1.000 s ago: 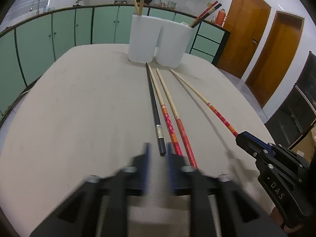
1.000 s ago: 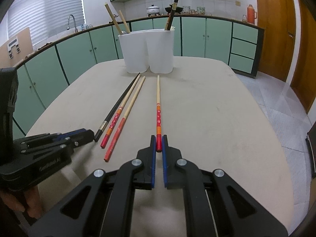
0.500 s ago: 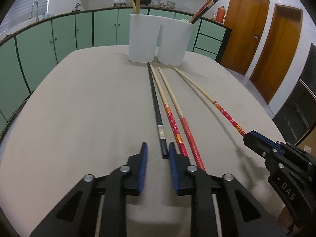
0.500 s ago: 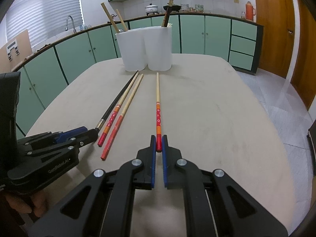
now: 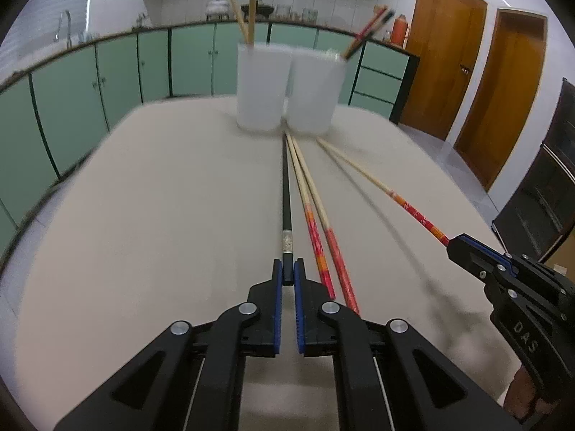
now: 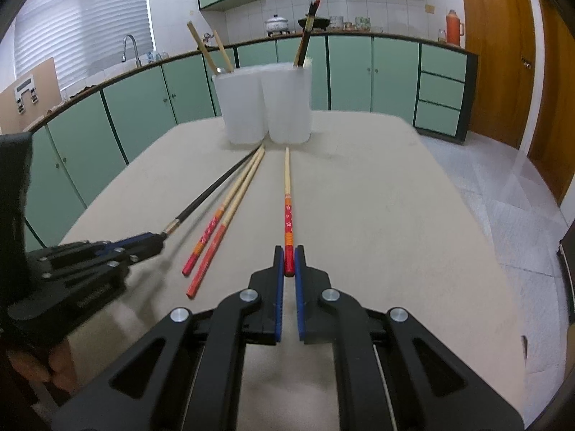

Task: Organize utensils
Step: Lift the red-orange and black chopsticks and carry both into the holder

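Four chopsticks lie on the beige table (image 5: 143, 233), pointing at two white holders (image 5: 262, 86) (image 5: 314, 93). My left gripper (image 5: 287, 269) is closing tight on the near end of the black chopstick (image 5: 286, 194), and its blue pads press on it. Two red-handled chopsticks (image 5: 316, 237) lie loose just to its right. My right gripper (image 6: 287, 256) is shut on the red end of the fourth chopstick (image 6: 287, 215), which lies apart to the right. Each gripper shows in the other's view: the right gripper (image 5: 456, 244) and the left gripper (image 6: 154, 242).
The holders (image 6: 239, 107) (image 6: 287, 104) stand at the table's far end with several chopsticks upright in them. Green cabinets (image 6: 143, 115) run round behind the table. Wooden doors (image 5: 442, 64) stand at the right. A hand (image 6: 54, 366) holds the left gripper.
The left gripper's jaws came together around the black chopstick's end and now grip it. The right gripper has stayed shut on its red-handled chopstick without moving.
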Available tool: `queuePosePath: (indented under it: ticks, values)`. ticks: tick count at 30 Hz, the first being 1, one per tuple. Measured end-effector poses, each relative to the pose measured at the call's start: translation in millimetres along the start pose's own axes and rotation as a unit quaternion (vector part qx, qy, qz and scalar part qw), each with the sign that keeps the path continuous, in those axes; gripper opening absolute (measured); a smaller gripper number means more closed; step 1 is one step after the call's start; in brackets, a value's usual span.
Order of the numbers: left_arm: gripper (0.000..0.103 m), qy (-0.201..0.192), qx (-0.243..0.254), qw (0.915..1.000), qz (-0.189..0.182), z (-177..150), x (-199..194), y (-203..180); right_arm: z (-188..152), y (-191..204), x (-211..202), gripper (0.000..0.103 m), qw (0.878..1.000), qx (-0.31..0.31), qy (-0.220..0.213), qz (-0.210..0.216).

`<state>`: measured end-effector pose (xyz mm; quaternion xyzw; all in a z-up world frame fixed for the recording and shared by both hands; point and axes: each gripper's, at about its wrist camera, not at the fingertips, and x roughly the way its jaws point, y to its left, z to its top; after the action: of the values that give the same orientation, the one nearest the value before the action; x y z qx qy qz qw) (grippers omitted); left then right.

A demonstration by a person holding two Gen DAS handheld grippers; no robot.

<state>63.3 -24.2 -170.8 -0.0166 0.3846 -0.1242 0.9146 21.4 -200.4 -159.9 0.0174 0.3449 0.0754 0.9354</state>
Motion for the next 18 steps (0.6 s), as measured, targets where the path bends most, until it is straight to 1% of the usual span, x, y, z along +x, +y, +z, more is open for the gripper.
queuePosePath:
  ticks: [5,10,13,15,18]
  values:
    - [0.006,-0.043,0.002,0.9991,0.001,22.3,-33.6,4.4,18.3,-4.5,-18.8,0.005,1.000,-0.006,-0.028,-0.006]
    - [0.006,-0.095,0.005,0.9955,-0.004,51.6,-64.8,6.2,43.1,-8.3,-36.2,0.005,0.998,-0.013,-0.054,-0.004]
    - [0.006,-0.124,0.009,0.9923,-0.010,70.1,-79.5,3.8,61.2,-10.3,-47.0,0.005,0.998,-0.017,-0.068,0.002]
    - [0.006,-0.134,0.012,0.9908,-0.013,80.7,-84.3,1.6,74.9,-10.7,-53.8,0.005,0.997,-0.018,-0.077,0.010]
    - [0.006,-0.150,0.014,0.9884,-0.016,99.1,-89.4,-1.1,97.4,-12.6,-59.1,0.005,0.996,-0.015,-0.079,0.025]
